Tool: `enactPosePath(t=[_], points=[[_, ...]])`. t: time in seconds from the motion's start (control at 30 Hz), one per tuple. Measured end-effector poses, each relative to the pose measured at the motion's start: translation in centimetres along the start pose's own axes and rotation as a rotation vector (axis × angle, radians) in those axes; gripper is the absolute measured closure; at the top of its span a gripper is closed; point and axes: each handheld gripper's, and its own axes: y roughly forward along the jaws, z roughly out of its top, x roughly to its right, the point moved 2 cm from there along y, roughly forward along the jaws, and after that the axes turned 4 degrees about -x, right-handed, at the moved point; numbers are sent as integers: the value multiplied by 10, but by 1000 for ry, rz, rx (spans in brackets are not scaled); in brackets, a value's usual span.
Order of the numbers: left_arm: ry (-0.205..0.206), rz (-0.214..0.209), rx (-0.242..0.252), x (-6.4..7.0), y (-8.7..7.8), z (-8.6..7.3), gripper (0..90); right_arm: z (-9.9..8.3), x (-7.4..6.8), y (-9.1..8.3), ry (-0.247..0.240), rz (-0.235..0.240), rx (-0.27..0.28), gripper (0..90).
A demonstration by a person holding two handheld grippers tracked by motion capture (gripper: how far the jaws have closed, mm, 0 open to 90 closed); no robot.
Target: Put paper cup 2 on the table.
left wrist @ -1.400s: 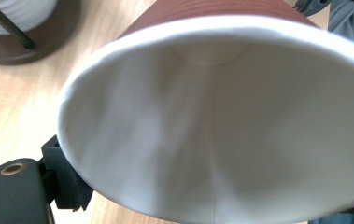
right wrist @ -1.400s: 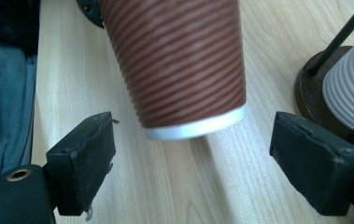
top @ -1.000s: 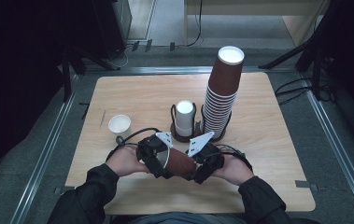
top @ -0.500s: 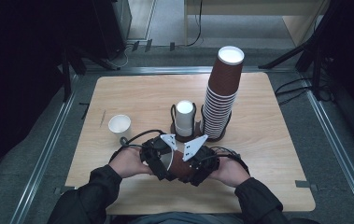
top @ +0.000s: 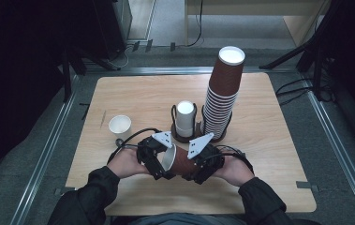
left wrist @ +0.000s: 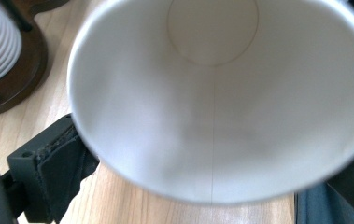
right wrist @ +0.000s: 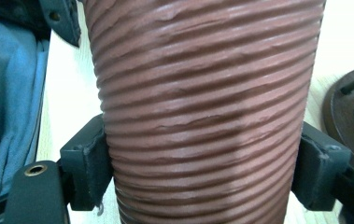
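**A:** Starting nearest the person, what is being held?

**B:** A brown ribbed paper cup [top: 181,162] lies on its side just above the near edge of the table [top: 278,154], between the two hands. Its long axis runs from 9 o'clock to 3 o'clock. The white open mouth faces 9 o'clock, toward the left gripper [top: 159,159]; the closed base points to 3 o'clock.

**A:** Which tongs have it?

**B:** The right gripper [top: 198,165] pinches it across the ribbed wall. In the right gripper view its two black jaws press on either side of the cup [right wrist: 202,112]. The left gripper sits at the rim. In the left gripper view the cup's mouth [left wrist: 221,102] looms just ahead, one jaw lying against the outside of the rim and the other mostly hidden. I cannot tell if those jaws are closed on the rim.

**A:** So the left hand is nearer the opening?

**B:** Yes. Anything done at the mouth falls to the left side, while the right one steadies the body.

**A:** And farther off?

**B:** At 12 o'clock from the cup stands a dark holder [top: 185,136] with a short white stack [top: 185,118]. Just right of that rises a tall stack [top: 223,89] of brown cups. At 10 o'clock sits a small white cup [top: 120,125], upright and well apart.
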Motion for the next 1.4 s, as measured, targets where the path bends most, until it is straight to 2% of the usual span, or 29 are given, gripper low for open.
enactPosePath(t=[0.27, 0.37, 0.43, 0.77, 0.8, 1.03, 1.3, 1.4], points=[[-12, -1, 71, -3, -12, -8, 0, -5, 9, -13, 43, -16, 53, 205], [-13, 8, 93, -3, -15, -10, 0, -6, 10, -15, 60, -7, 60, 204], [-16, 12, 118, -3, -17, -10, 0, -6, 11, -17, 58, -14, 75, 204], [-24, -23, 251, 0, -17, -4, 0, -4, 10, -21, 69, -2, 123, 203], [-22, -24, 256, 0, -17, -4, 0, -4, 10, -21, 79, 10, 126, 204], [-13, -26, 276, 2, -12, 4, 0, -1, 7, -19, 64, 14, 140, 203], [-58, -45, 314, 2, -10, 9, 0, 3, 4, -14, 49, 13, 148, 204], [-68, -36, 316, 3, -10, 11, 13, 5, 3, -13, 46, 12, 149, 204]])
